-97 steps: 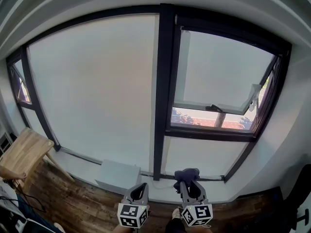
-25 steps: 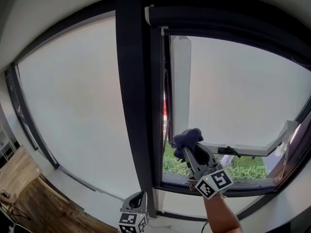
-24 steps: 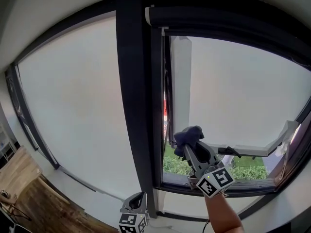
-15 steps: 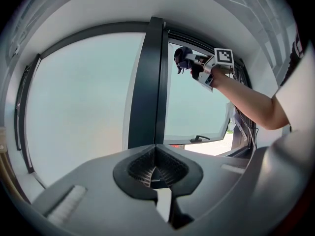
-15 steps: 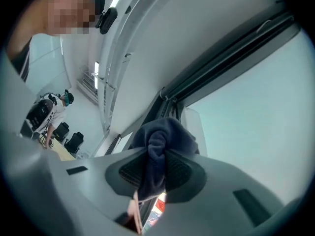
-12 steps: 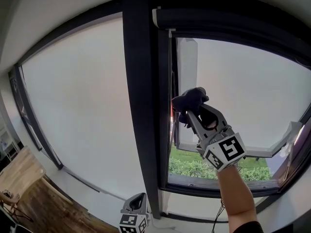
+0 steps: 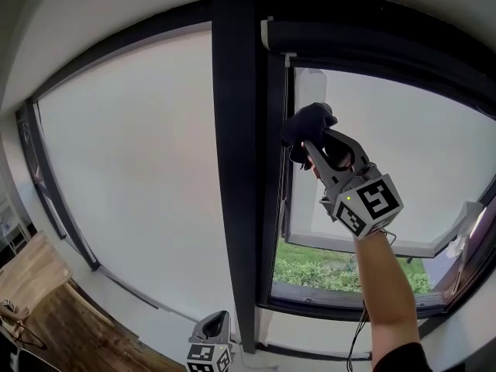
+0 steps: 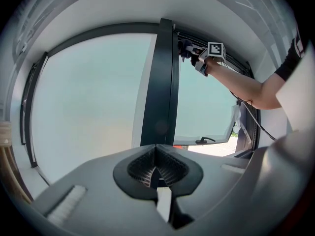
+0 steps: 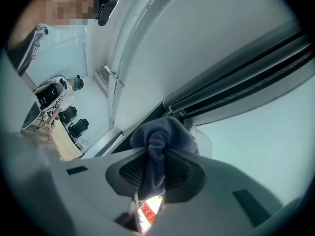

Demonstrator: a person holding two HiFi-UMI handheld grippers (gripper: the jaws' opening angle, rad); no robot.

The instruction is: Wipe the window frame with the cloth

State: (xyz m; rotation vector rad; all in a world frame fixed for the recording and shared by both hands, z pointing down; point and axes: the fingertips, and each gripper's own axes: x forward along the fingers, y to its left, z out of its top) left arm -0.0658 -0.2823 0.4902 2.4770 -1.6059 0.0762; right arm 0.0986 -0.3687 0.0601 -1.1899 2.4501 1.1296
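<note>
One left gripper [image 8: 156, 165] held low, jaws together on nothing, one right gripper [image 7: 316, 139] raised on an outstretched arm [image 7: 387, 285], jaws clamped on one dark blue cloth [image 7: 308, 121], cloth against the dark window frame [image 7: 236, 169] upright near its top, two pale panes [image 7: 132, 153] beyond.

The cloth [image 7: 308, 122] is dark slate blue and the window frame [image 7: 236, 169] black. The marker cube [image 7: 366, 204] is white with black squares. At 5 o'clock the grass [image 7: 325, 268] is green.
</note>
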